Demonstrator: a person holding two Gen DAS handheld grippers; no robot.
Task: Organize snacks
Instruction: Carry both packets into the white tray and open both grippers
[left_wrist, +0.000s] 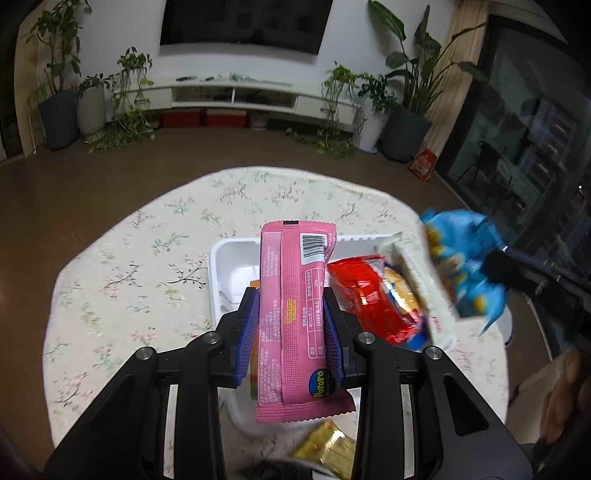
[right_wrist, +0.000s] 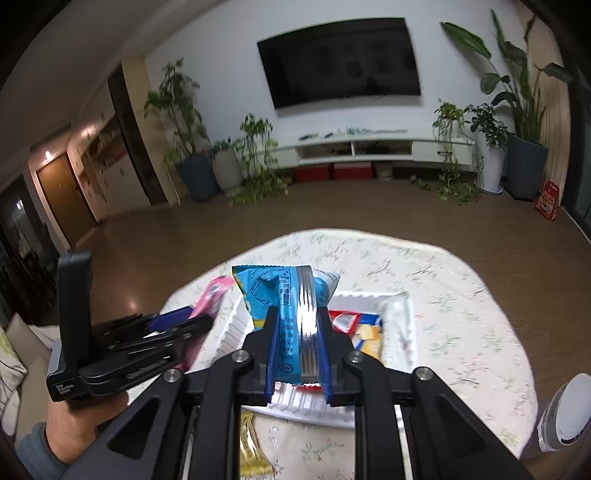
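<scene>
Your left gripper (left_wrist: 291, 295) is clamped on a pink snack packet (left_wrist: 291, 291), its blue pads (left_wrist: 246, 332) pressing both long edges; the packet stands lengthwise between the fingers, barcode end away from you, lifted above the white tray (left_wrist: 229, 258). Your right gripper (right_wrist: 298, 334) is clenched tight on a blue snack bag (right_wrist: 284, 295), pinching its silver seam, with the bag's crumpled top fanning out beyond the fingertips. In the left view that same bag appears blurred at the right, above the tray's far side.

Below both packets, the white tray sits on a round table under a floral tablecloth (left_wrist: 147, 258). Inside it lie a red packet (left_wrist: 365, 295), a yellow-and-blue packet beside it and a white packet (right_wrist: 399, 328) along the right wall. A gold-wrapped snack (left_wrist: 328, 450) rests on the cloth just outside the tray's near edge.

In the right view, your left hand (right_wrist: 85, 417) grips its tool at the left, sleeve showing at the wrist. A white container (right_wrist: 569, 413) stands at the table's right edge. Beyond are a brown floor, potted plants, a low white console and a wall-mounted television (right_wrist: 340, 61).
</scene>
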